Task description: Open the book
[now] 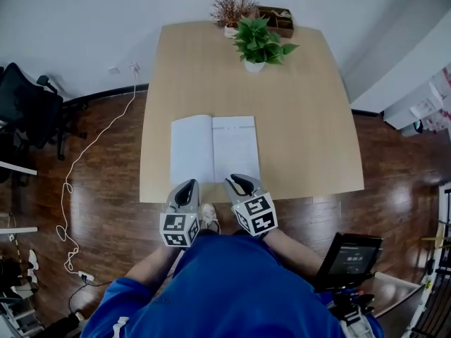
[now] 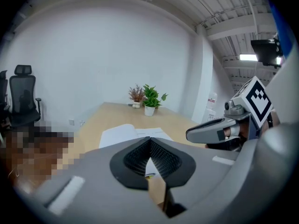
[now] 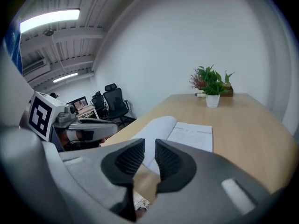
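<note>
Risk assessment: the white paperback book (image 1: 213, 148) already lies open, so the main hazard, in my judgement, is disturbing it. Its left leaf arches upward by the spine and could fall back toward closed with nothing weighing it down. A careless pass by either tool could also catch the near edge and crease a page or drag the book. Left gripper (image 2: 150, 141): the black ribbed pads (image 2: 163, 157) meet at their tips, pressed together, with nothing caught between them. Right gripper (image 3: 149, 146): its black ribbed pads (image 3: 170, 160) stand a narrow gap apart, and only table surface and floor show through the gap, so it is empty. In the head view both sets of tips sit at the near edge of the book, the left gripper at the near-left corner and the right at the near-right. The gripper views show both tools raised and angled down toward the pages, and no contact with the paper is visible. The book lies flat on the light wooden table (image 1: 303, 118), close to its near edge, printed page to the right and blank leaf to the left. Well beyond the book, at the far edge, stand a green plant in a white pot (image 1: 259, 42), a dried reddish plant (image 1: 232, 9) and a small dark wooden box (image 1: 277, 20). None of these is within reach of the present hazard.
</note>
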Demonstrator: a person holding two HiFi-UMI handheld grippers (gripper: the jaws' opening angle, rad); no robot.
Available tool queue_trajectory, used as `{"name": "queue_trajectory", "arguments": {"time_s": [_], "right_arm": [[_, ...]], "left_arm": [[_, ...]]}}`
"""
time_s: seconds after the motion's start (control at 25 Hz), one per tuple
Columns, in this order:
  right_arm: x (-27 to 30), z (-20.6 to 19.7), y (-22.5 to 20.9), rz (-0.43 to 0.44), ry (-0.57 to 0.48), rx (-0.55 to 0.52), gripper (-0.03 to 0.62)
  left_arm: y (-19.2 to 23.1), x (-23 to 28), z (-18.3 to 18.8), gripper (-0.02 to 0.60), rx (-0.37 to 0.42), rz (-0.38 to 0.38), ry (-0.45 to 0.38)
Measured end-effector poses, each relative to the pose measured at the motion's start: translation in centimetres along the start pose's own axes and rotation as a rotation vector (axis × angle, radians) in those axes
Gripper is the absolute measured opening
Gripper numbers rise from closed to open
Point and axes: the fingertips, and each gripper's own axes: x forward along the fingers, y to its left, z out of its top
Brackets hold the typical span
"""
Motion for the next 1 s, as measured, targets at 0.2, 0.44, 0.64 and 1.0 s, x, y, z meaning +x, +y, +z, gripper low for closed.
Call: {"name": "queue_trajectory", "arguments": {"time_s": [0.2, 0.44, 0.64, 1.0], "right_arm": [[-4.6, -0.9, -0.1, -0.001, -0.052, -0.046, 0.069], [-9.7, -2.9, -0.1, 0.017, -0.087, -0.059, 0.069], [-12.4, -4.6, 0.1, 0.011, -0.108, -0.064, 0.067], [-14.8, -4.9, 1.4, -0.058, -0.125, -0.089, 0.063]], "left_arm": [[-3.8, -2.0, -0.3, 0.006, 0.01, 0.028, -0.016], [-8.1, -4.8, -1.1, 0.006, 0.015, 0.071, -0.038], [-10.5, -6.5, -1.6, 0.006, 0.033, 0.076, -0.055], [-11.9, -7.6, -1.4, 0.006, 0.062, 0.029, -0.07]]}}
